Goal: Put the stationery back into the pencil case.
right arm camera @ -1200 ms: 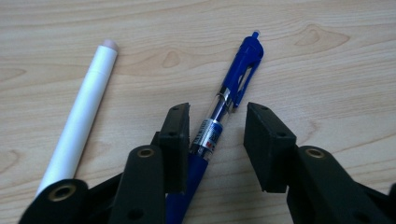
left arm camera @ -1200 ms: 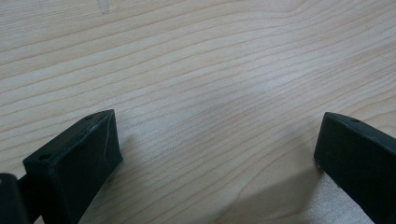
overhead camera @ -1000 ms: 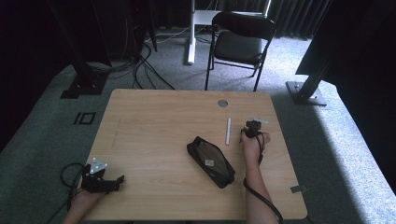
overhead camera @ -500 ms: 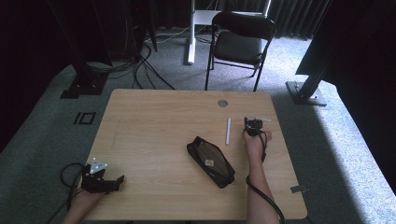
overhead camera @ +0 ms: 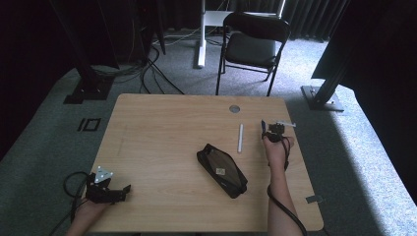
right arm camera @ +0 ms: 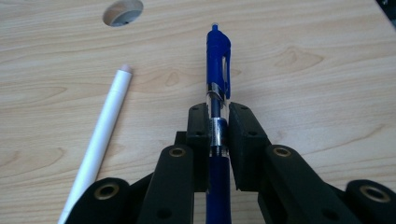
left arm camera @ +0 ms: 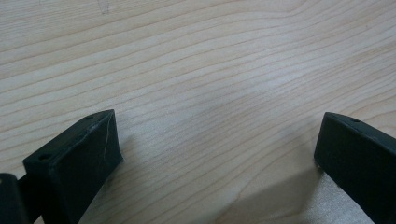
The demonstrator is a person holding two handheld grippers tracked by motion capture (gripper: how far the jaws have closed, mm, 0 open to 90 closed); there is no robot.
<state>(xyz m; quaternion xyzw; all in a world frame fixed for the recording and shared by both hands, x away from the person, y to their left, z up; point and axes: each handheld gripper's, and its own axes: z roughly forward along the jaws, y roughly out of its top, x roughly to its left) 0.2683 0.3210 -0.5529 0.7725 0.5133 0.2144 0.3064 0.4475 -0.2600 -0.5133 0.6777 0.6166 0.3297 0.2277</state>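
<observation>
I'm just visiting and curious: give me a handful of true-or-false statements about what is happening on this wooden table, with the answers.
1. The right gripper is clamped on a blue click pen. True.
2. The white stick-shaped pen is held between the left gripper's jaws. False: it lies loose on the light wooden table, and the left gripper stands open over bare wood.
3. A black zipped pencil pouch lies on the table, apart from both grippers. True.
4. The blue pen is inside the pouch. False: it is in the right gripper, away from the pouch.
5. A black folding chair stands beyond the table's far edge. True.
</observation>
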